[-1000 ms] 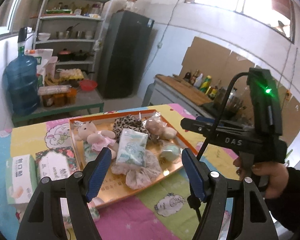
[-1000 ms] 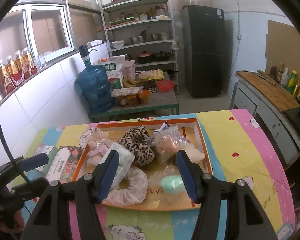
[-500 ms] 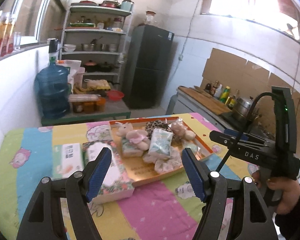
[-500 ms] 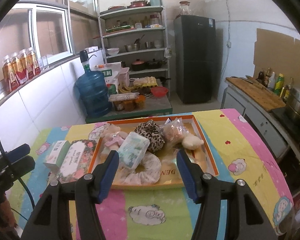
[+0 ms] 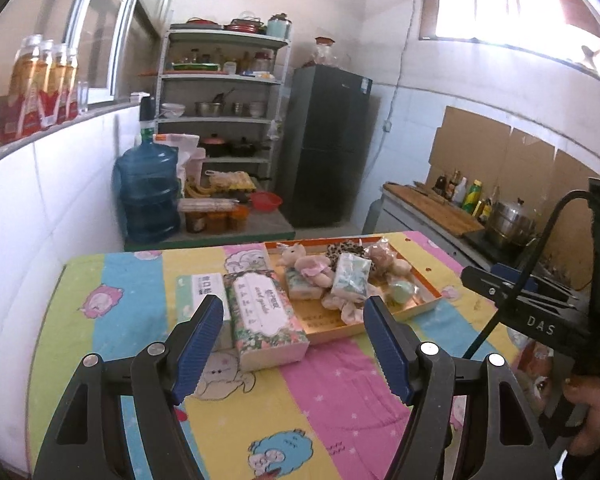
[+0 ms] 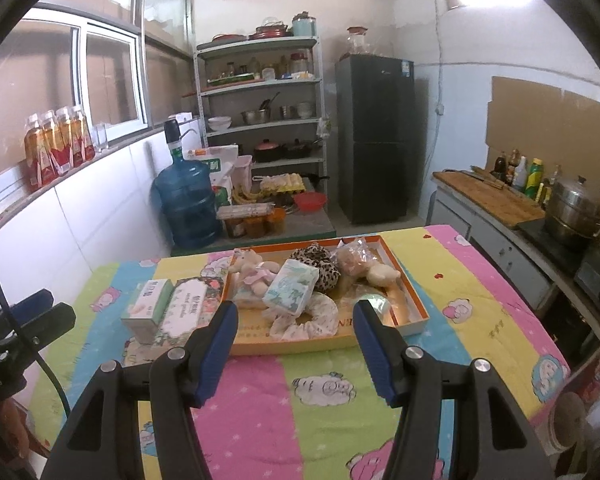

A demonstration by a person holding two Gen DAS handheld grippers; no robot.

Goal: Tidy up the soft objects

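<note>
An orange-rimmed tray [image 6: 412, 304] [image 5: 430, 292] on the cartoon-print table holds a pink plush toy [image 6: 256, 274] [image 5: 308, 266], a tissue pack [image 6: 290, 288] [image 5: 350, 276], a leopard scrunchie [image 6: 320, 264], a bagged plush [image 6: 360, 264], a lacy scrunchie [image 6: 308, 318] and a green sponge [image 6: 378, 304] [image 5: 400, 291]. Two tissue boxes [image 6: 184, 308] [image 5: 266, 314] lie left of the tray. My left gripper [image 5: 294, 350] and my right gripper [image 6: 294, 348] both stand open with nothing between the fingers, hanging well back from the tray over the near part of the table.
Behind the table stand a blue water jug [image 6: 186, 204], a low green bench with food, a shelf rack [image 6: 260, 100] and a dark fridge [image 6: 374, 136]. A counter with bottles and a steel pot [image 6: 572, 212] runs along the right. Bottles line the window ledge at left.
Both grippers have drawn back and risen away from the tray, which now looks smaller and farther. The tissue boxes and more of the table have come into view. Jaw gaps are unchanged.
</note>
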